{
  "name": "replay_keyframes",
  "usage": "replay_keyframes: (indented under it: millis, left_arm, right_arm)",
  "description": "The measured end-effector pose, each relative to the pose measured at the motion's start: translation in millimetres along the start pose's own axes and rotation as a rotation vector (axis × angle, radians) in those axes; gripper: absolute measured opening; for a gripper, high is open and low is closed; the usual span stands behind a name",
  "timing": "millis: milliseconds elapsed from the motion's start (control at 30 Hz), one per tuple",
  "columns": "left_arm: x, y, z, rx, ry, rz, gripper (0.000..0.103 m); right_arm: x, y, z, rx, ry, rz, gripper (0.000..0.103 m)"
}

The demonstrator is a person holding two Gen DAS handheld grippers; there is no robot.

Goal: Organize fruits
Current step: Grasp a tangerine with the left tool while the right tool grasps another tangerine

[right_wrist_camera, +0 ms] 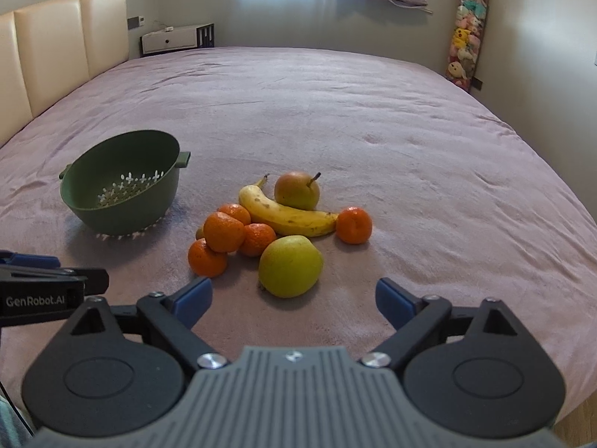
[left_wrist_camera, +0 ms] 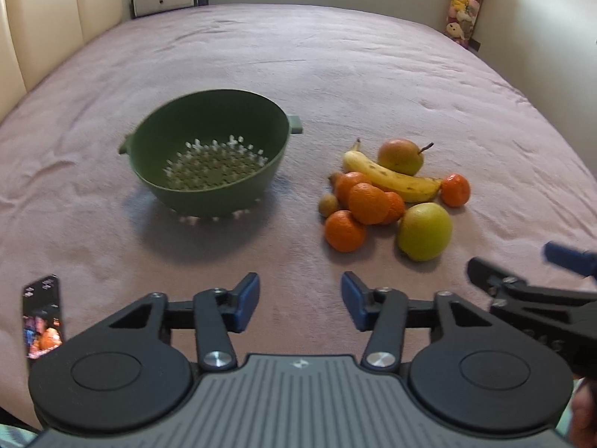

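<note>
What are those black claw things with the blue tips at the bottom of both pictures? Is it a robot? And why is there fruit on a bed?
No robot: a person holds two grabber tools, one per hand, each with a camera looking along its fingers. One picture comes from the left gripper, the other from the right gripper. Both are open and hold nothing. On the pink bedspread stands an empty green colander. Beside it lies a fruit pile: a banana, a pear, a green apple, several mandarins, like this one, and a small brown fruit. The fruit probably goes into the colander.
</note>
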State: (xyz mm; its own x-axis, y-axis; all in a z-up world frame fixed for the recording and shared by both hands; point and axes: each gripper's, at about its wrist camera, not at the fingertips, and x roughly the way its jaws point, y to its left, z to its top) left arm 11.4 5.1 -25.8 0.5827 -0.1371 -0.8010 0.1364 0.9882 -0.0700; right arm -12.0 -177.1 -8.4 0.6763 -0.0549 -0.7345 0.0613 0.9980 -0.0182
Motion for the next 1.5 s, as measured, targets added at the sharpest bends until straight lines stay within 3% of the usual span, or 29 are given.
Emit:
replay_keyframes:
  millis: [233,533,800,1067,1233,1500]
  left_arm:
    - [20,-9,16,0.046,0.019,-0.078,0.042]
    - [53,-14,53,0.166,0.101,-0.133,0.039]
    - [91,8,57,0.158,0.150,-0.178,0.035]
    - [105,2,47,0.255,0.149,-0.225,0.038]
    - [111,-7,47,0.286,0.109,-0.229,0.046]
    - [130,-12,49,0.271,0.129,-0.219,0.055]
  right_arm:
    - [28,3,9,0.002,0.054,0.040,0.066]
    - [65,5,49,-0.084,0.111,0.105,0.062]
    - [108,19,65,-0.030,0.156,0.208,0.053]
    - [133,20,68,0.124,0.250,0.337,0.051]
    - [143,20,67,0.175,0.270,0.319,0.052]
    - [155,16,66,0.248,0.295,0.334,0.052]
